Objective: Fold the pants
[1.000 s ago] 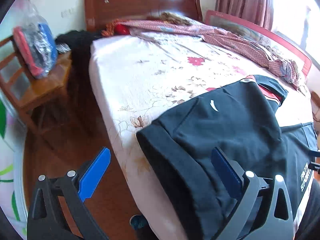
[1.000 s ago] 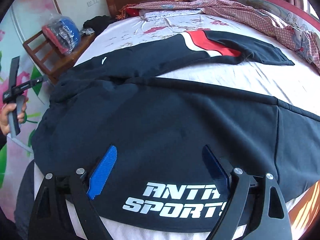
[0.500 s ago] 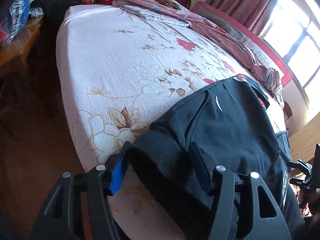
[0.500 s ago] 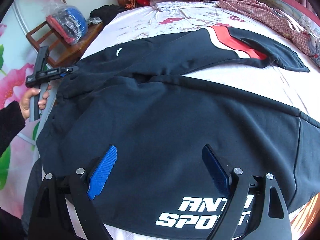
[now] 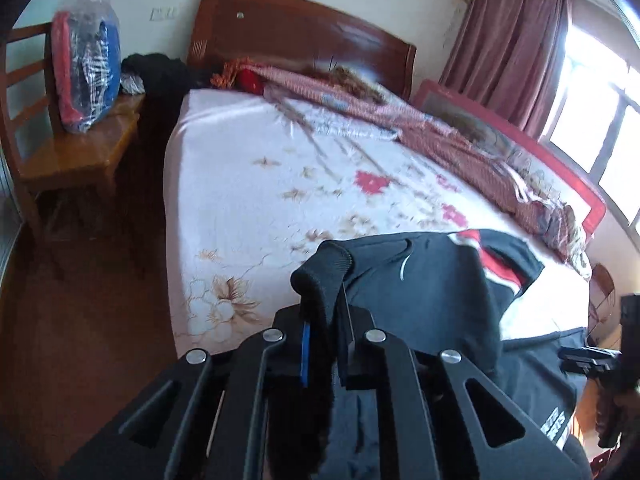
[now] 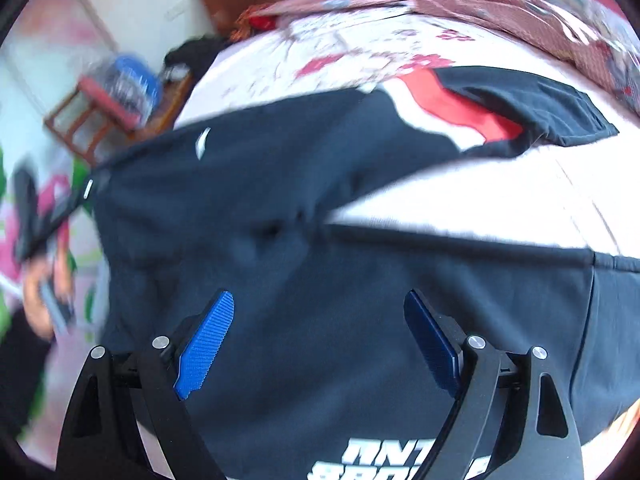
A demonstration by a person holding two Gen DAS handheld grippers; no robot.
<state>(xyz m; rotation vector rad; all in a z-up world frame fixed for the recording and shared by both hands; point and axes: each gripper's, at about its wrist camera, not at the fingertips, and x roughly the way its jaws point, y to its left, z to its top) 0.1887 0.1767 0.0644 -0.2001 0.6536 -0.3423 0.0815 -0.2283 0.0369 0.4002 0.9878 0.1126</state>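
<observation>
Left tool (image 5: 323, 344) was clamped on the waistband of the pants (image 5: 432, 292), at the bed (image 5: 240, 184) edge. Right tool (image 6: 320, 336) stood apart above the pants.

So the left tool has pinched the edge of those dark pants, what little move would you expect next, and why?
Probably the left tool lifts the pinched waistband and carries it across toward the other leg. It is shut on the pants, whose two legs lie spread apart on the bed, so no fold shows yet. The right tool hovers open over the cloth, gripping nothing.
</observation>
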